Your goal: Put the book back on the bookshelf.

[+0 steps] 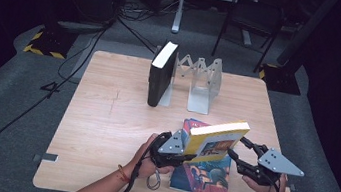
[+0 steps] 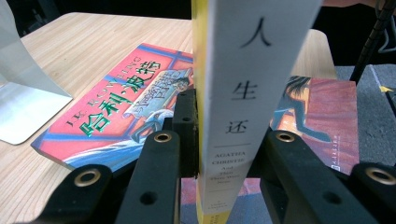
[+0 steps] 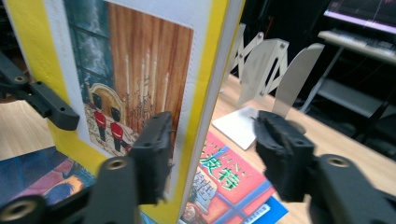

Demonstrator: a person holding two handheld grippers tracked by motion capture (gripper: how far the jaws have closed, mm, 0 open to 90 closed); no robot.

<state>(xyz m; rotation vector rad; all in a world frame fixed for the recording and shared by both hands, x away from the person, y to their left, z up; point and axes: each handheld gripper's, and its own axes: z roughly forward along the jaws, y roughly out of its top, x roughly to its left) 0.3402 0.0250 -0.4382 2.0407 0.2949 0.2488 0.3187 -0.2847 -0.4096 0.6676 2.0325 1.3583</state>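
Surface: light wood table (image 1: pixel 105 117), grain visible, on grey carpet w/ cables; dark room beyond, chair at rear. Black book (image 1: pixel 161 74) upright against metal bookend rack (image 1: pixel 201 80) at far edge. Left gripper (image 1: pixel 173 149) clamped on yellow book (image 1: pixel 215 140), held up on edge above a flat-lying book (image 1: pixel 202 176) near front edge. Right gripper (image 1: pixel 245 157) jaws apart, straddling yellow book's fore-edge, one pad clear.

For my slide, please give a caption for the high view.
Left gripper clamps an upright yellow book above a book lying flat; right gripper open beside it.
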